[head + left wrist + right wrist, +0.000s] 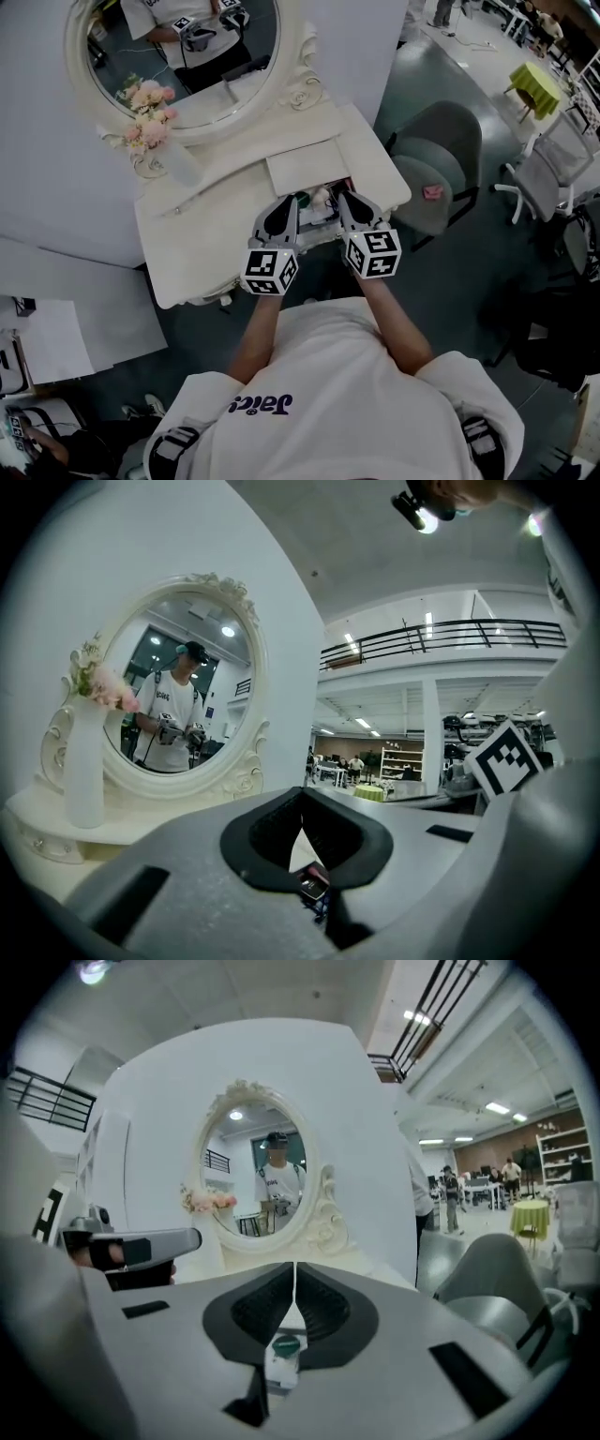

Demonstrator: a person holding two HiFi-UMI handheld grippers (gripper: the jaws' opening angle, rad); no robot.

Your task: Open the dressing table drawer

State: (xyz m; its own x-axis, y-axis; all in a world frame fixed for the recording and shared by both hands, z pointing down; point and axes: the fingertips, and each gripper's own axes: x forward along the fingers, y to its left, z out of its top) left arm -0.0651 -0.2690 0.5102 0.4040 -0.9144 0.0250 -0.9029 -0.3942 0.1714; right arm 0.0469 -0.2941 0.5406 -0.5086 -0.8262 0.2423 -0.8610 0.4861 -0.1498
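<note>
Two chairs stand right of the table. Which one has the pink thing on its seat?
The grey padded chair right beside the dressing table; a small pink item lies on its seat. The pale-framed office chair farther right shows none.

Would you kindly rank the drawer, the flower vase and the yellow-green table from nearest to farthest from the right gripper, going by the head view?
1. drawer, just below the tips of the right gripper.
2. flower vase, well off to the left.
3. yellow-green table, far across the floor, upper right.
</note>
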